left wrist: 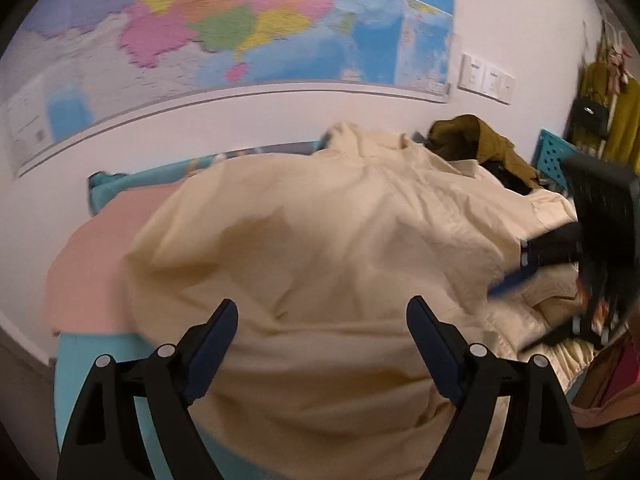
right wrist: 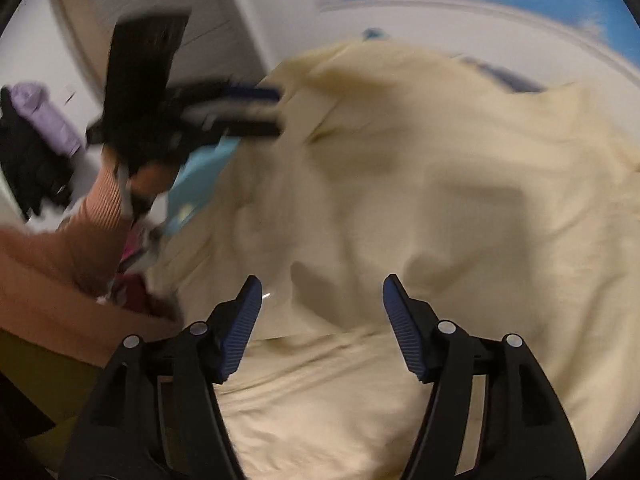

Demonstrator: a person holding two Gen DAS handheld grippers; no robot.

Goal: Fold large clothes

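You have one large cream cotton garment (left wrist: pixel 320 240) spread over the bed. One olive-green crumpled garment (left wrist: pixel 476 140) sits behind it, by the wall. Two tools: your left tool (left wrist: pixel 322 320) and your right tool (right wrist: pixel 322 300), each with two blue-padded fingers. One coloured wall map (left wrist: pixel 240 28). Two white wall switch plates (left wrist: pixel 486 78). One black handbag (left wrist: pixel 592 114) hanging at far right.

Your left gripper (left wrist: pixel 322 316): black plastic frame, two angled arms per side, round silver pivot screws at the joints, dark navy pads on the inner finger faces. Your right gripper (right wrist: pixel 322 294): same black frame and silver screws, ribbed blue pads (right wrist: pixel 244 332). Your sleeve (right wrist: pixel 102 204) behind the left tool is ribbed knit, peach-pink, cuff at the wrist.
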